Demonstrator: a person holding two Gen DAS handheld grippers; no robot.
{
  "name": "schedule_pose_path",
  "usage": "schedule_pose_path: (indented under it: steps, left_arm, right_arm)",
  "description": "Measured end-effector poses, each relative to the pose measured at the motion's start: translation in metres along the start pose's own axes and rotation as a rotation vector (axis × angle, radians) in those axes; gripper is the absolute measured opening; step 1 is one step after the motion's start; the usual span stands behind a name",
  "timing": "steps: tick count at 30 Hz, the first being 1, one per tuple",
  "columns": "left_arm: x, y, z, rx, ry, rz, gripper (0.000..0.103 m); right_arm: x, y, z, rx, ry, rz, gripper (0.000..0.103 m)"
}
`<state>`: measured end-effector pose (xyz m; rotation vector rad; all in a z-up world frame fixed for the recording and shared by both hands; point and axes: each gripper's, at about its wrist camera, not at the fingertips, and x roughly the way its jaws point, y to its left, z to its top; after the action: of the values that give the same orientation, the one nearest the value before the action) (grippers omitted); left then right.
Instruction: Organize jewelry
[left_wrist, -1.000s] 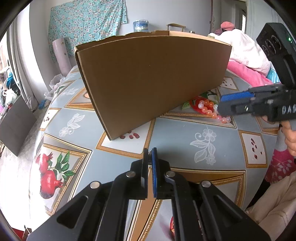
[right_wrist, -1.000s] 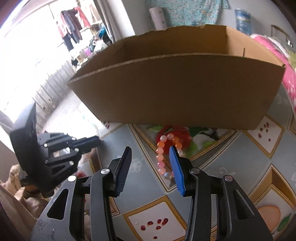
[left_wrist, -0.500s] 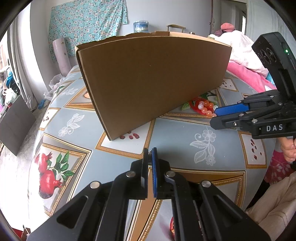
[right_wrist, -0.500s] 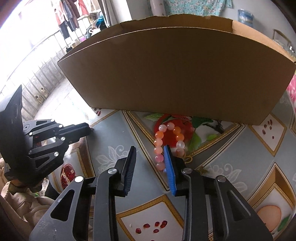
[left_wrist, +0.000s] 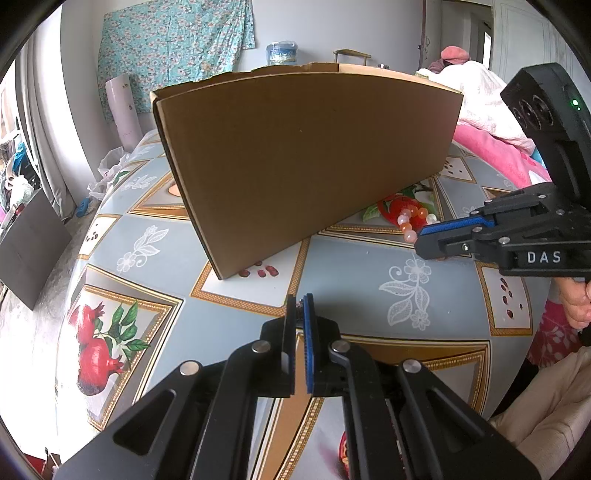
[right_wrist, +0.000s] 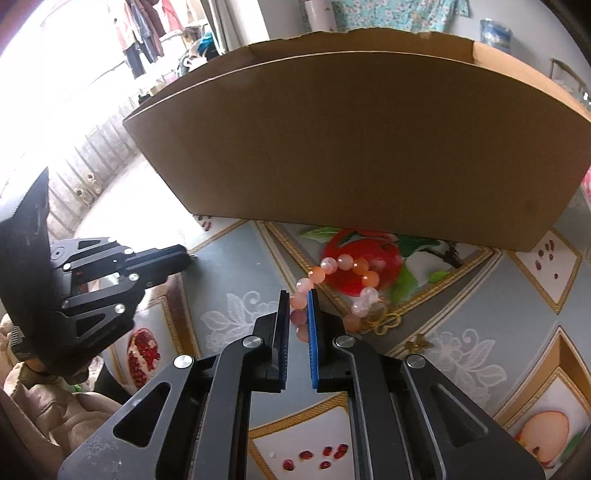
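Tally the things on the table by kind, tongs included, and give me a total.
Bracelet: 1
Box: 1
Tongs: 2, left tongs and right tongs
Total: 4

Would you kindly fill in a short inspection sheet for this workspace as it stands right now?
Surface: table under a grey-blue cloth printed with fruit and flowers.
Job's things: bead bracelet lying on the cloth before the open cardboard box.
Clutter: nothing seen on the table.
Grippers: right hand-held gripper has just been closing, its pads now against the bracelet's near beads; left hand-held gripper shut and empty, above the cloth.
Cables: nothing seen.
Surroundings: floral curtain, pink bedding, hanging clothes.
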<state>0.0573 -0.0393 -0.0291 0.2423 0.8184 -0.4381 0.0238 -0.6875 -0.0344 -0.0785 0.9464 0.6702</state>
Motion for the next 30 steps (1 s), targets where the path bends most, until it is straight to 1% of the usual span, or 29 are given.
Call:
schedule_pose_path:
  steps: [5,7,8,9,19,30]
  left_arm:
    - [0.000,0.000,0.000,0.000,0.000,0.000,0.003]
    - [0.000,0.000,0.000,-0.001,-0.001,0.000,0.003]
    - [0.000,0.000,0.000,-0.001,-0.001,0.000,0.003]
    - [0.000,0.000,0.000,-0.001,-0.001,0.000,0.003]
    - [0.000,0.000,0.000,-0.003,-0.001,-0.002,0.003]
    - [-0.001,0.000,0.001,-0.005,-0.002,-0.001,0.003]
  right_arm:
    - [0.000,0.002,0.002,-0.002,-0.003,-0.005,0.010]
    - [-0.003,0.001,0.004,-0.001,-0.014,-0.013,0.023]
    - [-0.004,0.000,0.005,-0.002,-0.023,-0.020,0.035]
    - [-0.006,0.000,0.005,-0.004,-0.029,-0.023,0.039]
    - [0.000,-0.002,0.006,0.002,-0.006,-0.030,0.039]
    - [0.012,0.005,0.004,-0.002,0.002,0.001,0.040]
